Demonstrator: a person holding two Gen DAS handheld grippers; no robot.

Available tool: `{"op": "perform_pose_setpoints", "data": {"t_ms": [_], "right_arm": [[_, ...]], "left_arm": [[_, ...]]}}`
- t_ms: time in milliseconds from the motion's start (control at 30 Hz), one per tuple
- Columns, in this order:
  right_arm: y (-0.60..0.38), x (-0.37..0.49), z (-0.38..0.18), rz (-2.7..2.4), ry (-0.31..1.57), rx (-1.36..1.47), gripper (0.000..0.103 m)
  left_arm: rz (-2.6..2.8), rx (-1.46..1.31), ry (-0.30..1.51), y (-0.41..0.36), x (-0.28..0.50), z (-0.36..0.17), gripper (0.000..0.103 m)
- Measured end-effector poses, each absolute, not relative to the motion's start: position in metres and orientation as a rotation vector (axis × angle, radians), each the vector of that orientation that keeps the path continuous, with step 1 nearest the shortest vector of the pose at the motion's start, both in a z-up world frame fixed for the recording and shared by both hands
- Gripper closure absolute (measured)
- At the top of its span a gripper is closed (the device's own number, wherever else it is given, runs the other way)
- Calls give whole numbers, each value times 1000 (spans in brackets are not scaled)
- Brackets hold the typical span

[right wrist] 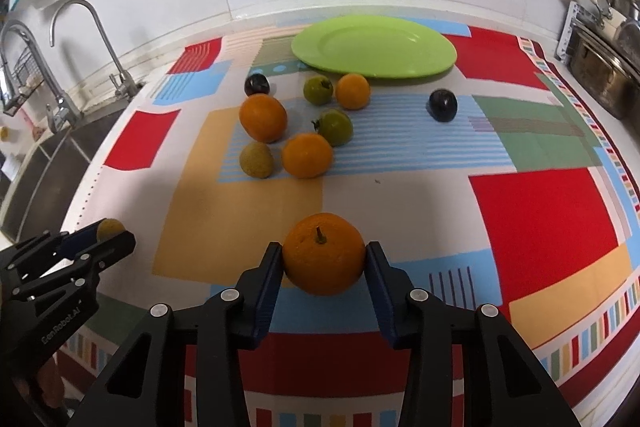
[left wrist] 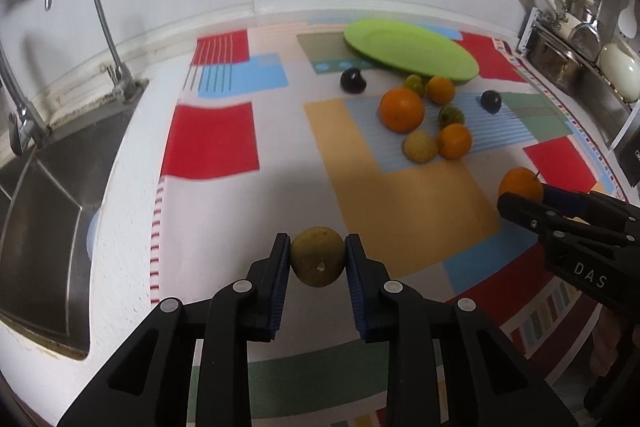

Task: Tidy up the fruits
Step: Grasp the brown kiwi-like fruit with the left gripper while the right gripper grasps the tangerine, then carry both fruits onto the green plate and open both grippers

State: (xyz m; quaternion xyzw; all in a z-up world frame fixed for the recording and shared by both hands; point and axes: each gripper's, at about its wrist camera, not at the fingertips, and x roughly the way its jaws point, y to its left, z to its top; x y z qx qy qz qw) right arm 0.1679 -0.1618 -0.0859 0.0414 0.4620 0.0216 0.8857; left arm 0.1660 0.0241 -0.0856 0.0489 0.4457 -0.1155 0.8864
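My left gripper (left wrist: pixel 318 259) is shut on a yellow-green lemon (left wrist: pixel 318 261), held above the patterned cloth; it also shows in the right wrist view (right wrist: pixel 110 229). My right gripper (right wrist: pixel 324 261) is shut on an orange (right wrist: pixel 324 254) with a stem; it also shows in the left wrist view (left wrist: pixel 520 183). A green plate (right wrist: pixel 374 47) lies empty at the back of the cloth. In front of it lie three oranges (right wrist: pixel 263 117), two green fruits (right wrist: pixel 335 127), a yellow-green lemon (right wrist: pixel 256 159) and two dark plums (right wrist: pixel 443 105).
A steel sink (left wrist: pixel 44 227) with taps (left wrist: pixel 100 23) is at the left. A metal rack with pots (left wrist: pixel 576 51) stands at the right. The patterned cloth (right wrist: pixel 540 211) covers the counter. A white wall runs behind.
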Motion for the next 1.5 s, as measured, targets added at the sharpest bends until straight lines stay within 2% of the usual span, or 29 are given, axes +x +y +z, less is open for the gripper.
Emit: {"op": "perform_pose_setpoints", "data": {"t_ms": [433,767,1067,1500], "right_arm": [[-182,185,-48,94,872,65,60],[-204,215,-19,98,826,76,60],[-232,251,-14,53,827,116,60],[-263,333,-30,182,901,7,60]], "left_arm": [[-346,185,817,-17,185,-41,75],[-508,255,767,-55,232,-14,75],[-580,257,802,-88,283,-17,75],[-530,179,898,-125,347,-37,75]]}}
